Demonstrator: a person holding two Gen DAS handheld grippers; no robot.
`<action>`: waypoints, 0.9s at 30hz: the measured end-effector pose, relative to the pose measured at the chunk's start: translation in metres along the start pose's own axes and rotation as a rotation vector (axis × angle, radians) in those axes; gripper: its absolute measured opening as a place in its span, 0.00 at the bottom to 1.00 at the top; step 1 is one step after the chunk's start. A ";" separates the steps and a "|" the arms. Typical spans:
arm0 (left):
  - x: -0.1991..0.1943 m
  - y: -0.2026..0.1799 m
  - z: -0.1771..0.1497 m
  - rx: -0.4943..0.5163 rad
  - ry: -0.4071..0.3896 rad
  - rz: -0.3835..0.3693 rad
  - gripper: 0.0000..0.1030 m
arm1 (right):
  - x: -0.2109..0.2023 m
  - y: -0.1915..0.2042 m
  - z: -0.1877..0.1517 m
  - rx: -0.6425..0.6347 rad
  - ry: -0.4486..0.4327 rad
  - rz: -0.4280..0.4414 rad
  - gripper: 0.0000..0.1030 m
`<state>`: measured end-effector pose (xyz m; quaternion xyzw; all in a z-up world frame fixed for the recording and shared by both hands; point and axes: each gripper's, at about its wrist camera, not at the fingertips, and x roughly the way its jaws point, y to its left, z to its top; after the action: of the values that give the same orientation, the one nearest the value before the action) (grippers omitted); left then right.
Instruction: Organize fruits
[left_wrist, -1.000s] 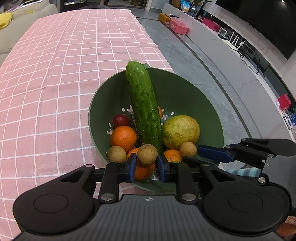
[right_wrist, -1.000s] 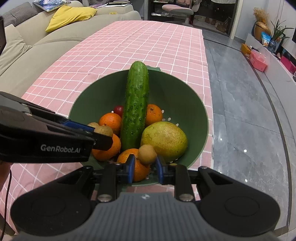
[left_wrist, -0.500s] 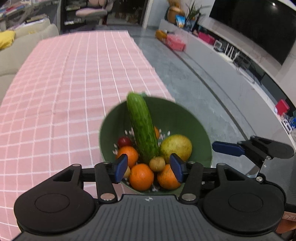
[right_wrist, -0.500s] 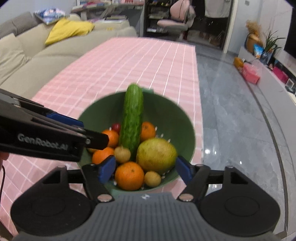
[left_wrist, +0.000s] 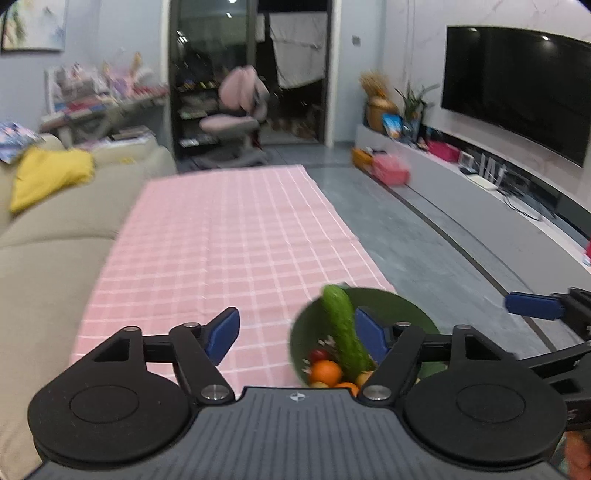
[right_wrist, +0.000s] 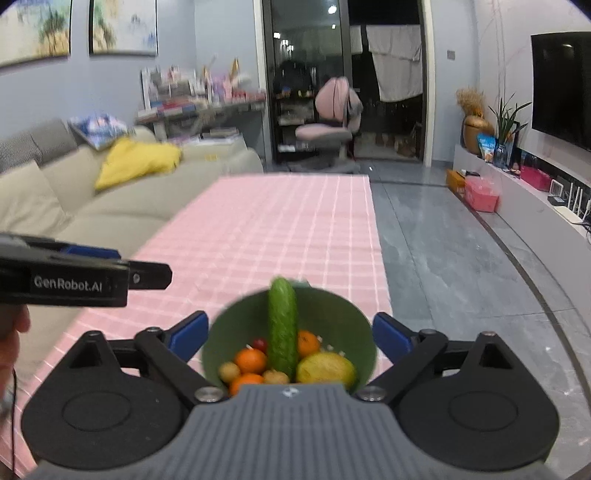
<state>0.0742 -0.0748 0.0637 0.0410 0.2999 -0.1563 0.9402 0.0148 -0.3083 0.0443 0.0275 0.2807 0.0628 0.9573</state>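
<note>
A long table (right_wrist: 295, 229) under a pink checked cloth runs toward a dark glazed doorway (right_wrist: 343, 81), where a pink swivel chair (right_wrist: 332, 122) stands. Along one side sits a beige sofa (right_wrist: 122, 206) with a yellow cushion (right_wrist: 136, 162). Grey polished floor tiles (right_wrist: 461, 266) stretch to a low grey media shelf (left_wrist: 491, 206) beneath a large black wall-mounted television (left_wrist: 517, 88). Framed paintings (right_wrist: 122, 26) hang on the pale blue wall (right_wrist: 207, 40).

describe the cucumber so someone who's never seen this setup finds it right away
Find the pink checked tablecloth running down the room beside the beige sofa; at its near end sits a green bowl of fruit. The cucumber leans up the bowl's middle, its tip past the far rim. It is the only long, dark green, bumpy item; everything around it is round and orange, red, tan or yellow-green.
</note>
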 end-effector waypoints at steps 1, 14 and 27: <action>-0.007 0.001 0.000 0.005 -0.013 0.020 0.82 | -0.006 0.002 0.001 0.011 -0.014 0.012 0.92; -0.059 0.017 -0.025 0.002 -0.035 0.196 0.88 | -0.060 0.041 -0.013 -0.006 -0.073 0.067 0.96; -0.047 0.023 -0.065 -0.059 0.135 0.182 0.89 | -0.056 0.060 -0.044 -0.082 0.028 0.019 0.96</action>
<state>0.0093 -0.0296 0.0368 0.0506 0.3622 -0.0584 0.9289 -0.0618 -0.2553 0.0422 -0.0100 0.2910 0.0836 0.9530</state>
